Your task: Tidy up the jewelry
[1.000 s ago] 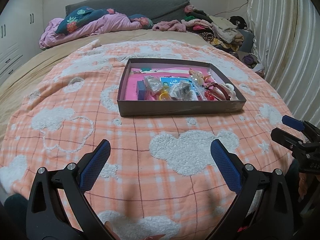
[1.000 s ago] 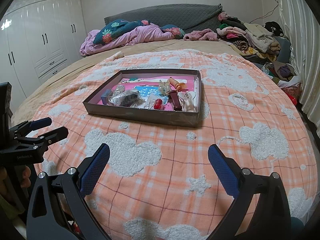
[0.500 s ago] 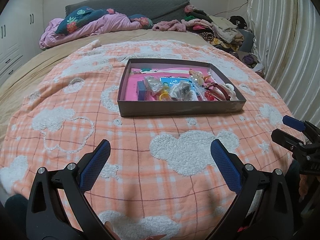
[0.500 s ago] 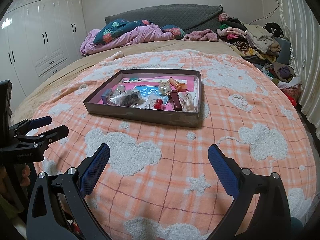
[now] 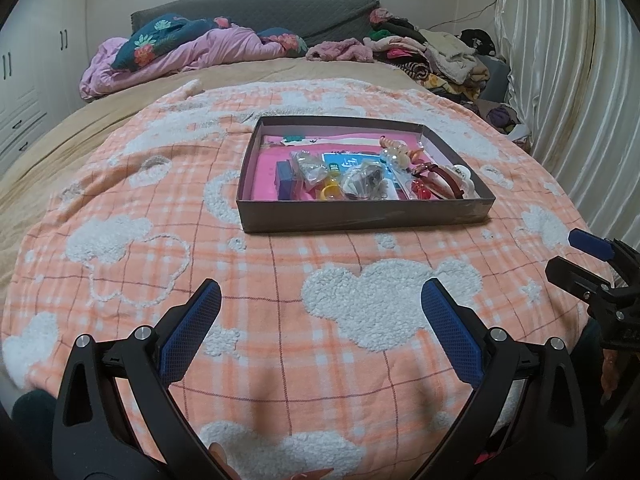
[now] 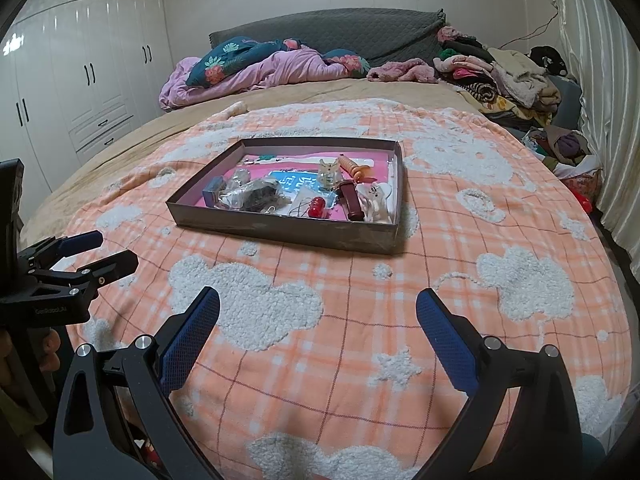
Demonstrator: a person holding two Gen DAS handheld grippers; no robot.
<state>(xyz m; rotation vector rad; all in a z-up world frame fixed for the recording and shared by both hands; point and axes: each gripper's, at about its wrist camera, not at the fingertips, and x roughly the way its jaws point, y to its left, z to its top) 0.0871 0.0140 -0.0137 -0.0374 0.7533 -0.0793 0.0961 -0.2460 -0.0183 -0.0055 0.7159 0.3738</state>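
Note:
A shallow grey box [image 5: 360, 218] with a pink lining sits on the orange plaid blanket; it also shows in the right wrist view [image 6: 280, 234]. It holds several jewelry pieces: small clear bags [image 5: 362, 182], a yellow ring [image 5: 329, 192], red beads [image 5: 419, 189], a dark red strap [image 6: 354, 202], a white clip [image 6: 376, 202]. My left gripper [image 5: 320, 300] is open and empty, well short of the box. My right gripper [image 6: 318, 306] is open and empty, also short of it.
The orange blanket [image 5: 200, 248] with white fleece shapes covers the bed. Purple bedding [image 6: 260, 72] and a pile of clothes [image 6: 500, 76] lie at the headboard. White wardrobes [image 6: 80, 80] stand at left, a curtain [image 5: 560, 100] at right.

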